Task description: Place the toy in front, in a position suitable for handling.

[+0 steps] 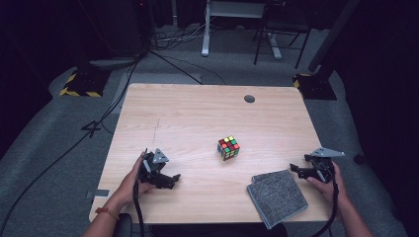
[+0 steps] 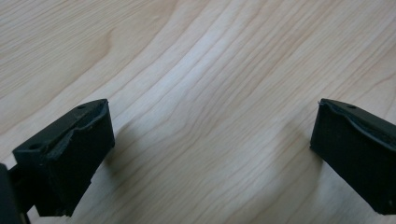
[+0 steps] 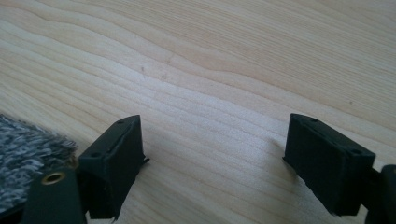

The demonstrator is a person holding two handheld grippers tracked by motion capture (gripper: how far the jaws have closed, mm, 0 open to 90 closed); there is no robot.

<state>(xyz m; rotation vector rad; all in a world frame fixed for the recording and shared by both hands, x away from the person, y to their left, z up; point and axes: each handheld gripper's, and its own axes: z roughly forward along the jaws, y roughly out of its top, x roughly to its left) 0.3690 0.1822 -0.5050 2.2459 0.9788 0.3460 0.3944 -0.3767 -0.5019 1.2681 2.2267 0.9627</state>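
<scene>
A scrambled colour cube (image 1: 228,147) stands near the middle of the wooden table (image 1: 197,113). A folded grey cloth (image 1: 276,196) lies at the front right. My left gripper (image 1: 174,179) rests low over the table at the front left, well left of the cube; in the left gripper view (image 2: 212,149) its jaws stand wide apart over bare wood. My right gripper (image 1: 295,169) hovers at the right edge, just beyond the cloth's far right corner; in the right gripper view (image 3: 212,163) it is open, with the cloth's edge (image 3: 28,149) beside its left jaw.
A round grey cable grommet (image 1: 249,98) sits in the table's far right part. Cables run across the grey floor at the left, and stand bases with yellow-black tape (image 1: 81,86) flank the table's far corners.
</scene>
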